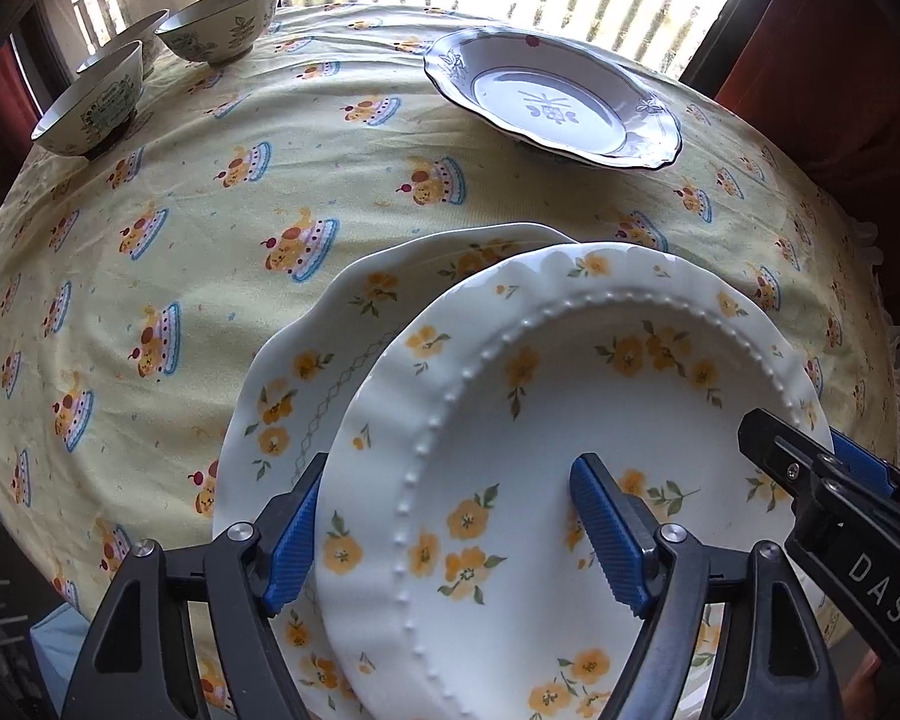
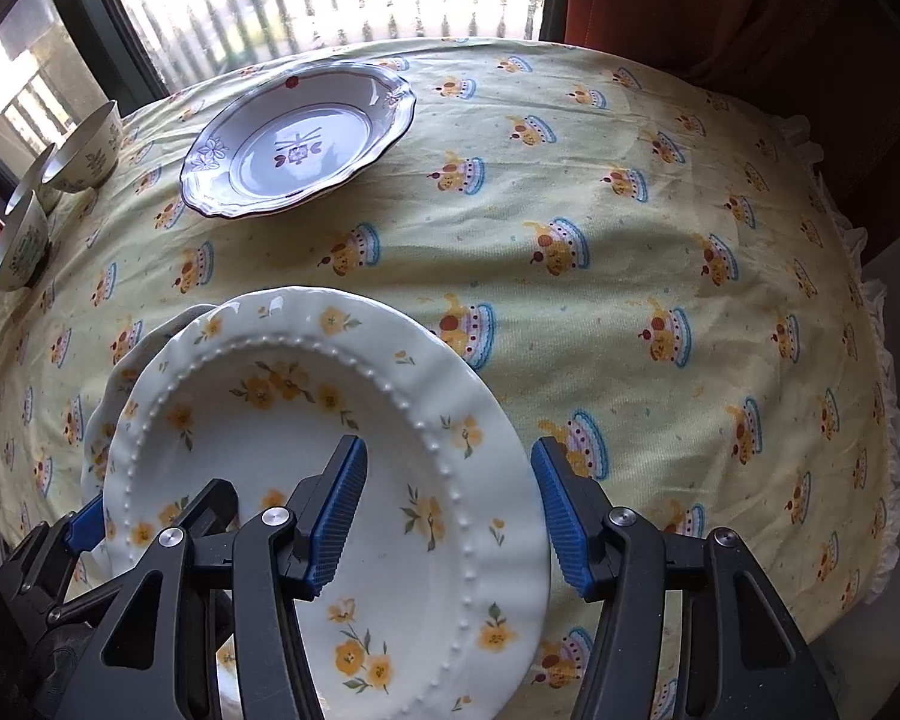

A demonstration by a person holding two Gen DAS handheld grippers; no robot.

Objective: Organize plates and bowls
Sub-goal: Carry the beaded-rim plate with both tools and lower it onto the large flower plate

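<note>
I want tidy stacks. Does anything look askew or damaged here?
The beaded yellow-flower plate sits off-centre on the plate below, overhanging to one side. Both grippers straddle its rim, open. No chips or spills show.

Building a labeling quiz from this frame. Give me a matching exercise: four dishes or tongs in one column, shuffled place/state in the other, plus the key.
Column 1
1. beaded plate
2. larger floral plate
3. blue-tinted plate
4. bowls

Column 2
A. alone, near the table's far edge by the window
B. between the open left tongs and right tongs
C. clustered at the far left corner
D. underneath, peeking out left of the top plate

Pairs: 1-B, 2-D, 3-A, 4-C
</note>
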